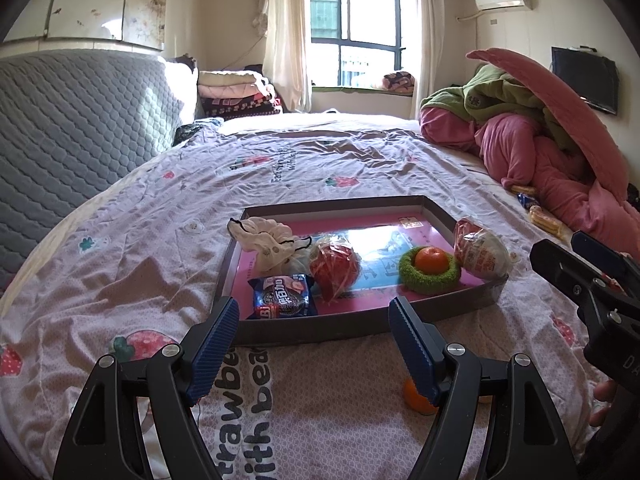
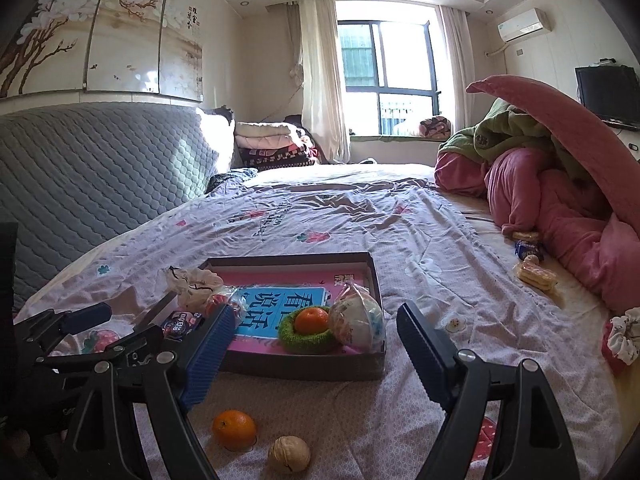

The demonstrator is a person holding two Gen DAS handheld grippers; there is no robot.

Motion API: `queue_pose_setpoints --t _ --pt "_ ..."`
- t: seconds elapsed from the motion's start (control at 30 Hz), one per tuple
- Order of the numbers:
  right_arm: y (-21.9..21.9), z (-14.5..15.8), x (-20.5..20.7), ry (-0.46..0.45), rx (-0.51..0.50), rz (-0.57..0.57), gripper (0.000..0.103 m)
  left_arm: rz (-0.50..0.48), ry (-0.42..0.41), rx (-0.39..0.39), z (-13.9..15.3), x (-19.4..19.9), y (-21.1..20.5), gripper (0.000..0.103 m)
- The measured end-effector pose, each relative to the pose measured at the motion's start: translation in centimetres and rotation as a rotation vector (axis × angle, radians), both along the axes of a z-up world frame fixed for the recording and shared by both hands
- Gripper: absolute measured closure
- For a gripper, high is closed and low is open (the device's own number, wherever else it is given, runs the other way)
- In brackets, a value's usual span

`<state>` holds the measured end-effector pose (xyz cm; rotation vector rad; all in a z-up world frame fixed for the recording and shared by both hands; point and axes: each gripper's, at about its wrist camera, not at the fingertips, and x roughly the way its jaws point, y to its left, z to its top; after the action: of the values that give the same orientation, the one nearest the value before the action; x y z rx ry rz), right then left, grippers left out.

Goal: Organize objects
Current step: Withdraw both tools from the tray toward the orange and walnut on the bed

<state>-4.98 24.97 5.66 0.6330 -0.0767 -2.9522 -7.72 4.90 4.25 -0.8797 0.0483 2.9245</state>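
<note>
In the right wrist view, the right tongs [image 2: 316,344] stand wide with nothing between them, and at the bottom centre of the frame an orange [image 2: 234,429] and a walnut [image 2: 289,453] lie loose on the bedspread [image 2: 400,220], near each other but apart. In the left wrist view the left tongs [image 1: 314,340] are likewise spread wide and empty; the same orange peeks out behind the right-hand finger, low in the frame. Just beyond both tongs sits the shallow box tray [image 1: 304,330], already partly filled: a blue cookie packet [image 1: 283,296] at its near left corner, a red netted ball-like thing [image 1: 335,269] beside it, a cream drawstring pouch [image 1: 266,242] draped over the left wall, a small orange fruit [image 1: 431,260] nested in a green ring [image 1: 430,278], and a wrapped bun [image 1: 482,254] at the right wall. So the sorting looks roughly half done; still out, as I judge it, are the orange, the walnut, a floral scrunchie [image 2: 624,338] at the right edge, and biscuit packs [image 2: 534,274] farther back by the pink quilt [image 2: 560,200]. The bedspread reads "strawbe… with bea…" in the lower left-wrist frame; the tray's floor bears large Chinese characters, and the packet's lettering is too small to read.
</note>
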Motion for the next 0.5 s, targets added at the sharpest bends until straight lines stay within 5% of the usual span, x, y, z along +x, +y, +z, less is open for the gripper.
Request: queue_pose_setpoints --t 0.5 --pt "-0.4 -1.0 2.1 -0.036 -0.002 0.021 0.020 -0.025 -0.025 0.002 -0.6 2.0 0.3 0.025"
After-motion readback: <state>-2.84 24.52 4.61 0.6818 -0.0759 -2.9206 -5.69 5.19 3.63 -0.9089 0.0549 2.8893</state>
